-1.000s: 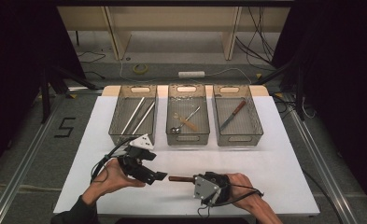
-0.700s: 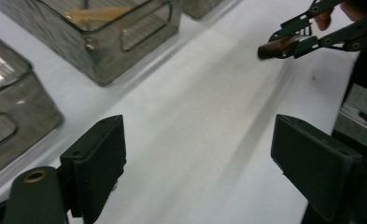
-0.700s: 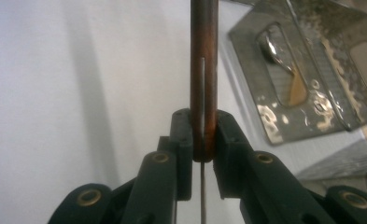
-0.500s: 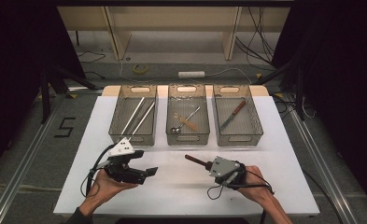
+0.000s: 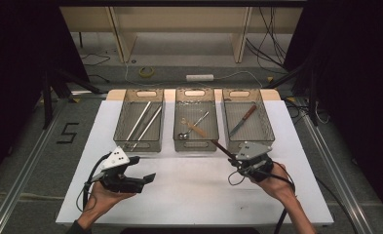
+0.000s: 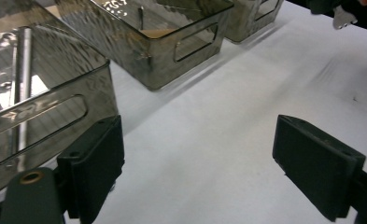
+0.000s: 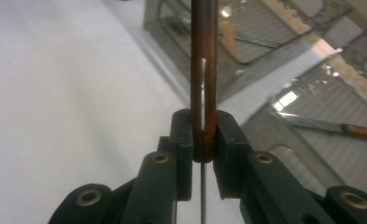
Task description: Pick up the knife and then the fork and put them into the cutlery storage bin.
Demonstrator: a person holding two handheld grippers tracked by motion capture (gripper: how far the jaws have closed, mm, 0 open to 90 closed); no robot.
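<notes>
My right gripper (image 5: 234, 162) is shut on a wooden-handled knife (image 5: 223, 150), held above the white table just in front of the gap between the middle and right bins. In the right gripper view the brown handle (image 7: 203, 56) runs straight up out of the right gripper (image 7: 203, 126), and a thin metal edge shows below the pads. My left gripper (image 5: 147, 178) hovers low over the table's front left with its jaws wide apart. Nothing lies between the left gripper's (image 6: 200, 172) black pads (image 6: 97, 163).
Three clear bins stand in a row at the back. The left bin (image 5: 123, 117) holds long metal rods, the middle bin (image 5: 179, 109) a spoon and other cutlery, the right bin (image 5: 267, 122) another wooden-handled knife (image 5: 242, 119). Dark floor and cables surround the table (image 5: 189, 195).
The right gripper has carried the knife to the right and away from the person, up toward the bins. The left gripper has drifted left and a little lower, still open.
</notes>
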